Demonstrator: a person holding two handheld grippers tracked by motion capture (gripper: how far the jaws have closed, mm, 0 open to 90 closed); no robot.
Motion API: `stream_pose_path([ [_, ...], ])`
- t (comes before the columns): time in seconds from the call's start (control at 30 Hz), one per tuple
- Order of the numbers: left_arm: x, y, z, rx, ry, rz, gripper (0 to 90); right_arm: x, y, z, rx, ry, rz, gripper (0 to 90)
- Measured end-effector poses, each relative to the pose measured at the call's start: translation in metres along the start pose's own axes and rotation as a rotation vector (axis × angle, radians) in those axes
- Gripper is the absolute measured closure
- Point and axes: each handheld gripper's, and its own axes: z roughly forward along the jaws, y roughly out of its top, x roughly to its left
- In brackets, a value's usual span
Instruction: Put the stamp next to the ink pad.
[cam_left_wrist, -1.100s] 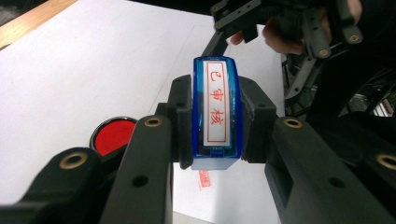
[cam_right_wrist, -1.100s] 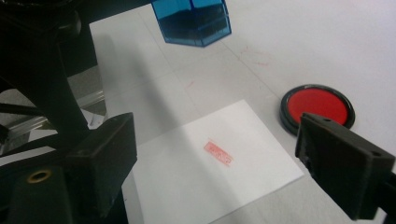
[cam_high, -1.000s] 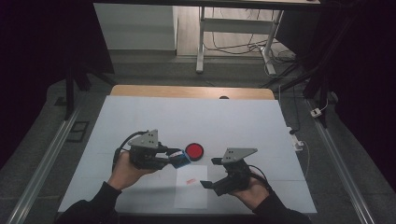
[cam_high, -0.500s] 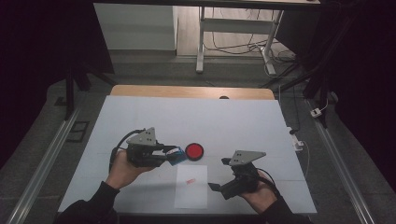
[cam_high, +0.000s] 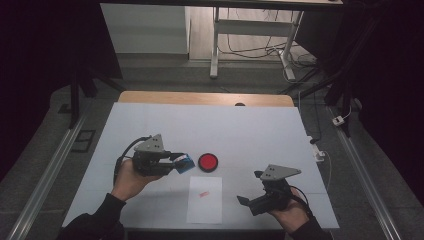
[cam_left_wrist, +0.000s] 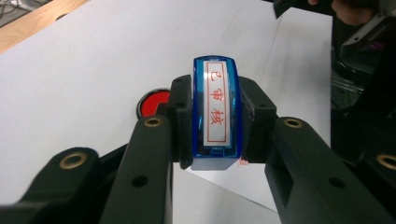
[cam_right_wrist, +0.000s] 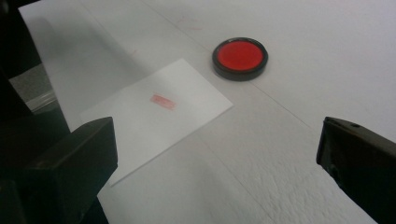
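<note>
My left gripper (cam_high: 181, 163) is shut on a blue stamp (cam_high: 187, 163), held just left of a round red ink pad (cam_high: 207, 162). In the left gripper view the stamp (cam_left_wrist: 215, 112) stands upright between the pads, its white label with red characters facing the camera, and the ink pad (cam_left_wrist: 152, 101) lies behind it. A white paper sheet (cam_high: 205, 205) with a small red stamp mark (cam_high: 203, 194) lies near the table's front edge. My right gripper (cam_high: 250, 189) sits right of the sheet; its jaws have just been opening, with nothing between them. The right gripper view shows the sheet (cam_right_wrist: 154, 121), the mark (cam_right_wrist: 163, 101) and the pad (cam_right_wrist: 240, 57).
The white tabletop (cam_high: 210, 125) ends in a wooden strip (cam_high: 200, 98) at the far edge. Metal rails (cam_high: 45, 175) run along the floor on both sides. A desk frame with cables (cam_high: 250, 45) stands beyond the table.
My right gripper has slid to the right, off the paper sheet, and its jaws have spread wider. The left gripper with the stamp has stayed in place.
</note>
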Motion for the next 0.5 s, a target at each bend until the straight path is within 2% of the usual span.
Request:
stream_pose_path([
  [0.23, 0.006, -0.004, 0.000, 0.009, 0.030, -0.020, 69.8, -0.001, -0.007, -0.009, 0.003, -0.053, 0.011, 0.0],
  [0.5, 0.014, -0.011, -0.001, 0.024, 0.068, -0.051, 69.7, -0.006, -0.017, -0.019, 0.006, -0.086, 0.045, 0.0],
])
